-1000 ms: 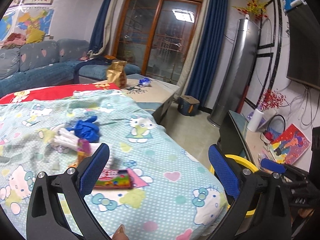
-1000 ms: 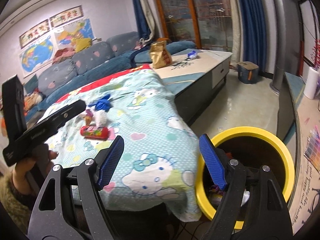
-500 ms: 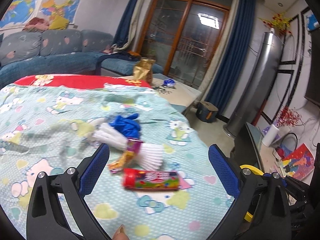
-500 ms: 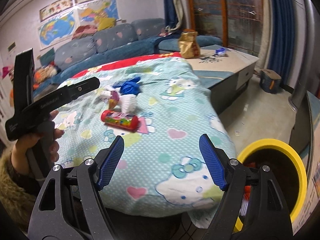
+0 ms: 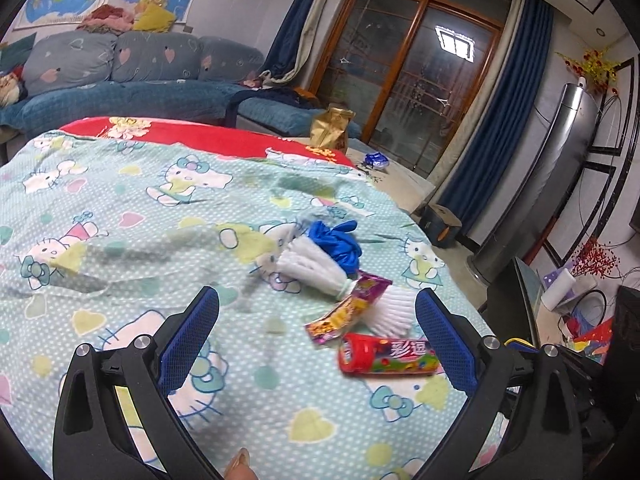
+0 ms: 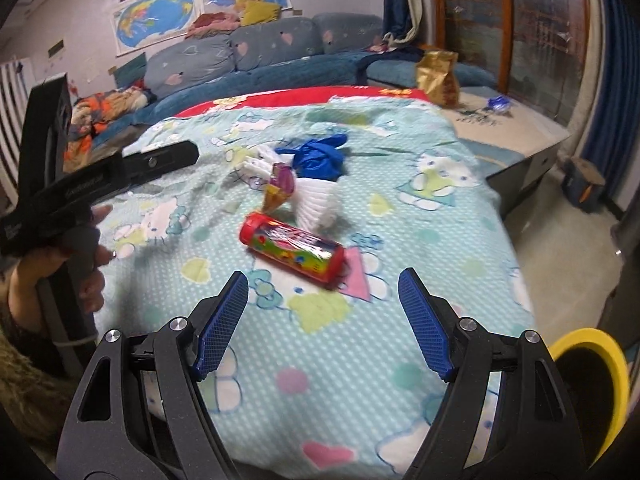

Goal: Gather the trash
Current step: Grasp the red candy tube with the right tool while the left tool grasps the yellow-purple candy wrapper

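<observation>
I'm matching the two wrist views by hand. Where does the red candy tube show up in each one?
Left wrist: red candy tube lies lower right of centre, just inside the right finger, on the cartoon-print blanket.
Right wrist: red candy tube lies near centre, above the gap between the fingers.
Shared landmark: the blue glove beyond the tube.

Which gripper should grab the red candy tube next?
Right, probably. The candy tube lies centred ahead of the open right gripper; for the open left gripper it sits off to one side.
</observation>
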`<state>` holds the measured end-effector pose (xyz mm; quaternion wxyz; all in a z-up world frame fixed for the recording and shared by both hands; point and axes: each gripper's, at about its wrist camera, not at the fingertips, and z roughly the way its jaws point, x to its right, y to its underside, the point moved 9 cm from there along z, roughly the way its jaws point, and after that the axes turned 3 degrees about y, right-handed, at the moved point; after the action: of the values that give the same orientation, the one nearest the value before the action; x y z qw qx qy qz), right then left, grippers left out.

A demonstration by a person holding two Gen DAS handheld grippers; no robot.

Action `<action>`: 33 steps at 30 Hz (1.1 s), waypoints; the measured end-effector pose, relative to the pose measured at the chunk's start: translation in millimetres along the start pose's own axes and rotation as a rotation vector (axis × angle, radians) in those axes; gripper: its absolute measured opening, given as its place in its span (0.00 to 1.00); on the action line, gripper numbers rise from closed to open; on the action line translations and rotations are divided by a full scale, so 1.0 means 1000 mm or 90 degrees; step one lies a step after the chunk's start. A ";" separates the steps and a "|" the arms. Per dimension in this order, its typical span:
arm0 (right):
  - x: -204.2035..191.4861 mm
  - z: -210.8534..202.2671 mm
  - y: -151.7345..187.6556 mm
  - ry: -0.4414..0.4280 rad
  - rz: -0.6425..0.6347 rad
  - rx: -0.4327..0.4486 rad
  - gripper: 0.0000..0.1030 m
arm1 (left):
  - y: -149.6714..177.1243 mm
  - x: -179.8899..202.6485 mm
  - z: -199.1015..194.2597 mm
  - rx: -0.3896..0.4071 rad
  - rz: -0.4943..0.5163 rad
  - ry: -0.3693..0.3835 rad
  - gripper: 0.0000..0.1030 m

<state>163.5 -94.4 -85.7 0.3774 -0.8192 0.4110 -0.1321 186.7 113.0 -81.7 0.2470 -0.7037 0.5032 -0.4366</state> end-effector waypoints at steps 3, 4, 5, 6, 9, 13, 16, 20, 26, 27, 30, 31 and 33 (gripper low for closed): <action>-0.003 0.014 -0.005 -0.018 0.000 -0.014 0.67 | 0.001 -0.003 0.003 -0.013 -0.001 0.007 0.83; -0.004 0.020 -0.006 -0.024 -0.005 -0.021 0.67 | 0.001 -0.003 0.005 -0.020 -0.001 0.011 0.82; -0.005 0.026 -0.006 -0.031 -0.009 -0.033 0.67 | 0.001 -0.003 0.007 -0.024 -0.001 0.013 0.81; -0.005 0.031 -0.007 -0.034 -0.011 -0.040 0.67 | 0.001 -0.001 0.010 -0.028 0.004 0.017 0.80; -0.006 0.048 -0.008 -0.041 -0.019 -0.060 0.67 | 0.002 0.007 0.017 -0.041 0.011 0.034 0.75; -0.011 0.065 -0.013 -0.048 -0.045 -0.076 0.67 | 0.006 0.014 0.036 -0.073 0.009 0.058 0.67; -0.016 0.073 -0.016 -0.048 -0.078 -0.079 0.67 | 0.008 0.015 0.050 -0.094 0.007 0.070 0.60; -0.019 0.081 -0.015 -0.057 -0.093 -0.086 0.67 | 0.011 0.018 0.066 -0.120 0.001 0.092 0.52; -0.023 0.093 -0.006 -0.078 -0.092 -0.106 0.56 | 0.020 0.019 0.086 -0.152 -0.007 0.114 0.46; -0.025 0.094 -0.004 -0.081 -0.091 -0.109 0.54 | 0.021 0.019 0.089 -0.156 -0.009 0.117 0.45; -0.028 0.094 0.000 -0.081 -0.092 -0.107 0.47 | 0.025 0.020 0.096 -0.166 -0.011 0.120 0.40; -0.028 0.093 0.001 -0.082 -0.091 -0.105 0.43 | 0.025 0.020 0.098 -0.168 -0.012 0.120 0.39; -0.030 0.089 0.004 -0.086 -0.083 -0.102 0.40 | 0.027 0.020 0.100 -0.171 -0.017 0.123 0.35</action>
<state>189.6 -27.4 -146.4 0.3283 -0.8788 0.3397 -0.0677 262.2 75.6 -145.2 0.0953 -0.6916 0.5692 -0.4343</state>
